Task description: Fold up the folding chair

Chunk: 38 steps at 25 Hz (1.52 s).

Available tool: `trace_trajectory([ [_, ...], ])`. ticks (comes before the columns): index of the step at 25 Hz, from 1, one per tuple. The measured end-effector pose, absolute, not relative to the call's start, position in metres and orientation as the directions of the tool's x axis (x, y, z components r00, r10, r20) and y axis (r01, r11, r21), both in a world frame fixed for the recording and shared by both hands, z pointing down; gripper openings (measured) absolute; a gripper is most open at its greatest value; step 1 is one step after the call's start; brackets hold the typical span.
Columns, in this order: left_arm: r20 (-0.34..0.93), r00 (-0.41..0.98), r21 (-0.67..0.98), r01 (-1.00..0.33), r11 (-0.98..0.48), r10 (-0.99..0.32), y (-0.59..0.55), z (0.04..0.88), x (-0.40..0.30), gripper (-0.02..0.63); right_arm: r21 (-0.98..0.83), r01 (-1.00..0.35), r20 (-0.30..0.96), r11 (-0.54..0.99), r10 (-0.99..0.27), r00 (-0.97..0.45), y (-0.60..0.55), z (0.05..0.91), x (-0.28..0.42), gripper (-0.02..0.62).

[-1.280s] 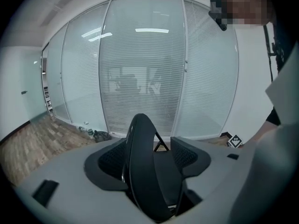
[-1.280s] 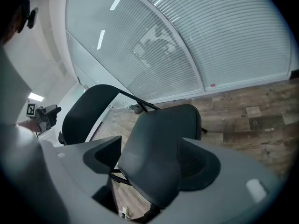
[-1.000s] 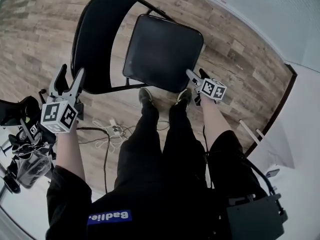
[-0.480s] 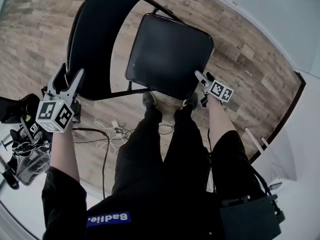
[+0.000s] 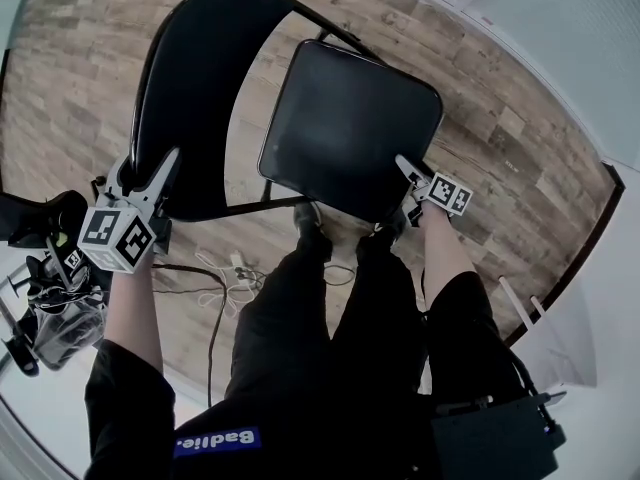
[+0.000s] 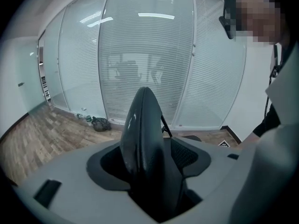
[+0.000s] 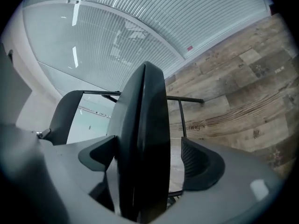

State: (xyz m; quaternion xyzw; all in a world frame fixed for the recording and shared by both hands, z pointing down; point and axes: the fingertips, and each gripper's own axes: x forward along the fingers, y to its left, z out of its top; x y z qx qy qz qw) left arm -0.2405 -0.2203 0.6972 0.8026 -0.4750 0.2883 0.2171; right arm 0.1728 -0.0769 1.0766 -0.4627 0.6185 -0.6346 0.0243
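A black folding chair stands open on the wood floor, seat (image 5: 350,128) in the middle and curved backrest (image 5: 195,98) at the left. My left gripper (image 5: 145,166) straddles the near end of the backrest. In the left gripper view the backrest's edge (image 6: 142,139) stands between the spread jaws of the left gripper (image 6: 149,160). My right gripper (image 5: 408,173) is at the seat's near right corner. In the right gripper view the seat's edge (image 7: 142,143) sits between the jaws of the right gripper (image 7: 149,164), which are wide open, with floor showing between the seat and the right pad (image 7: 203,164).
The person's legs and shoes (image 5: 310,218) stand just behind the seat. Loose cables (image 5: 220,268) lie on the floor, with black equipment (image 5: 40,258) at the left. A glass wall with blinds (image 6: 145,50) runs behind the chair, a dark bag (image 6: 99,123) at its foot.
Both grippers have come down onto the chair: the left one now straddles the backrest's edge, and the right one has slid over the seat's corner.
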Motion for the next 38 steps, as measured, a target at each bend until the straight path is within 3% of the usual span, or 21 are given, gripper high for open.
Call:
trace_trajectory([
  [4, 0.659, 0.387, 0.11, -0.898, -0.427, -0.645, -0.222, 0.697, -0.245, 0.217, -0.863, -0.458, 0.483, -0.213, -0.614, -0.625, -0.078, 1.078, 0.167, 0.413],
  [6, 0.654, 0.394, 0.121, -0.897, -0.425, -0.646, -0.224, 0.696, -0.246, 0.196, -0.885, -0.427, 0.442, -0.187, -0.627, -0.642, -0.08, 1.073, 0.163, 0.336],
  [7, 0.652, 0.396, 0.123, -0.897, -0.426, -0.646, -0.224, 0.695, -0.247, 0.194, -0.889, -0.421, 0.433, -0.181, -0.632, -0.642, -0.081, 1.071, 0.162, 0.33],
  [24, 0.661, 0.413, 0.136, -0.887, -0.442, -0.626, -0.214, 0.676, -0.239, 0.169, -0.86, -0.455, 0.49, -0.231, -0.625, -0.607, -0.073, 1.05, 0.153, 0.33],
  [38, 0.639, 0.512, 0.19, -0.828, -0.527, -0.574, -0.184, 0.608, -0.193, 0.107, -0.834, -0.479, 0.531, -0.273, -0.634, -0.562, -0.074, 0.963, 0.124, 0.286],
])
